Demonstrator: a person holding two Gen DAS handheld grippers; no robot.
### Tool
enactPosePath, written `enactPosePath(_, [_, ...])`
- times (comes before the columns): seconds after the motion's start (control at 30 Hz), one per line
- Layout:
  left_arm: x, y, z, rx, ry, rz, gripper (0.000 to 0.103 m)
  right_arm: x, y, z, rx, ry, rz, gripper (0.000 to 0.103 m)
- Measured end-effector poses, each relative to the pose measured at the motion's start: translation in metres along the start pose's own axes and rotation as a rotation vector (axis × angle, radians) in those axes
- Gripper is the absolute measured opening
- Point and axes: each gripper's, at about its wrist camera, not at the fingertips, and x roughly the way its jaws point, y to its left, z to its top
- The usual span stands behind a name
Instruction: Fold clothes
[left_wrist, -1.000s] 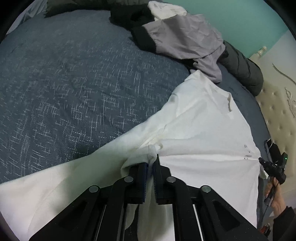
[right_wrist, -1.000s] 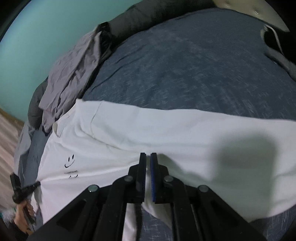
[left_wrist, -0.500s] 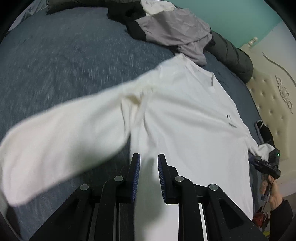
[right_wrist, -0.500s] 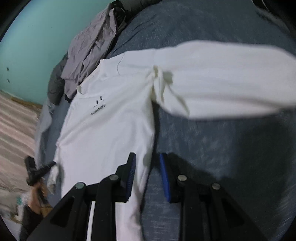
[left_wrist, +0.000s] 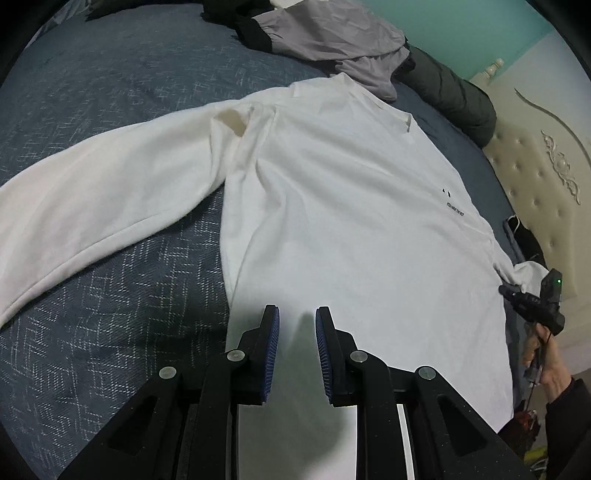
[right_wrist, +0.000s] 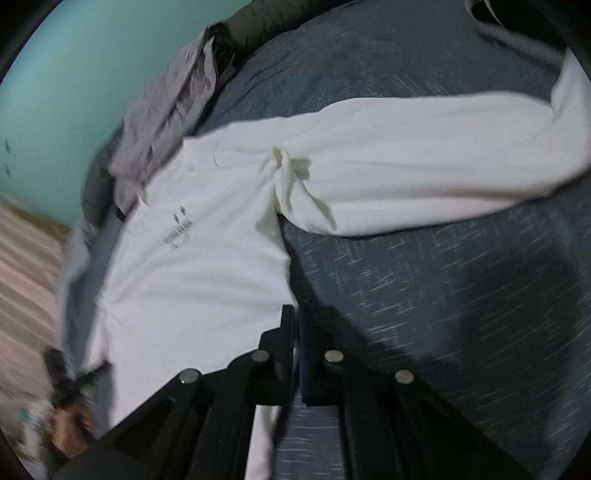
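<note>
Two grippers: our left gripper (left_wrist: 297, 314) hovers agape over the white long-sleeved shirt (left_wrist: 351, 206); our right gripper (right_wrist: 297, 317) pinches the shirt's side edge on the blue bedspread (left_wrist: 92, 92).

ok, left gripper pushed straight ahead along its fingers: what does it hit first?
Most likely the white shirt. The left gripper is open with the shirt's lower body directly beyond its fingertips. Depth is unclear, so I can't tell how far above the fabric it sits. The blue bedspread lies off to the side.
</note>
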Motion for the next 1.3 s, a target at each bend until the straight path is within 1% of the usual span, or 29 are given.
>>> enactPosePath(0.07, [0.0, -0.002, 0.0, 0.011, 0.004, 0.007, 0.022, 0.004, 0.007, 0.0, -0.039, 0.012, -0.039, 0.002])
enactPosePath(0.2, [-0.007, -0.005, -0.001, 0.036, 0.008, 0.015, 0.022, -0.002, 0.007, -0.001, -0.027, 0.017, -0.018, 0.002])
enactPosePath(0.4, [-0.027, -0.006, -0.004, 0.07, 0.022, 0.026, 0.022, -0.012, 0.006, -0.004, -0.003, 0.031, 0.022, 0.005])
enactPosePath(0.47, [-0.034, -0.006, -0.007, 0.077, 0.026, 0.027, 0.023, -0.016, 0.007, -0.014, -0.001, 0.056, 0.034, 0.013])
enactPosePath(0.57, [-0.046, -0.006, -0.013, 0.082, 0.028, 0.027, 0.024, -0.023, 0.008, -0.031, -0.012, 0.088, 0.032, 0.018])
enactPosePath(0.67, [-0.059, -0.005, -0.022, 0.087, 0.026, 0.029, 0.025, -0.026, 0.004, -0.05, 0.005, 0.112, -0.001, 0.019])
enactPosePath(0.73, [-0.066, -0.007, -0.027, 0.094, 0.022, 0.026, 0.025, -0.031, 0.001, -0.061, 0.009, 0.099, -0.034, 0.019])
enactPosePath(0.8, [-0.071, -0.01, -0.03, 0.101, 0.017, 0.023, 0.026, -0.034, 0.002, -0.069, 0.013, 0.093, -0.034, 0.019])
enactPosePath(0.93, [-0.08, -0.016, -0.034, 0.103, 0.008, 0.016, 0.028, -0.035, 0.013, -0.08, -0.021, 0.091, -0.016, 0.019])
enactPosePath(1.07, [-0.084, -0.021, -0.039, 0.121, 0.012, 0.012, 0.03, -0.029, 0.036, -0.09, -0.117, 0.116, -0.043, 0.019])
enactPosePath(1.2, [-0.083, -0.023, -0.042, 0.126, 0.016, 0.007, 0.031, -0.029, 0.048, -0.096, -0.159, 0.115, -0.006, 0.019])
enactPosePath(1.3, [-0.083, -0.021, -0.044, 0.125, 0.019, 0.008, 0.031, -0.027, 0.047, -0.099, -0.181, 0.135, -0.046, 0.019])
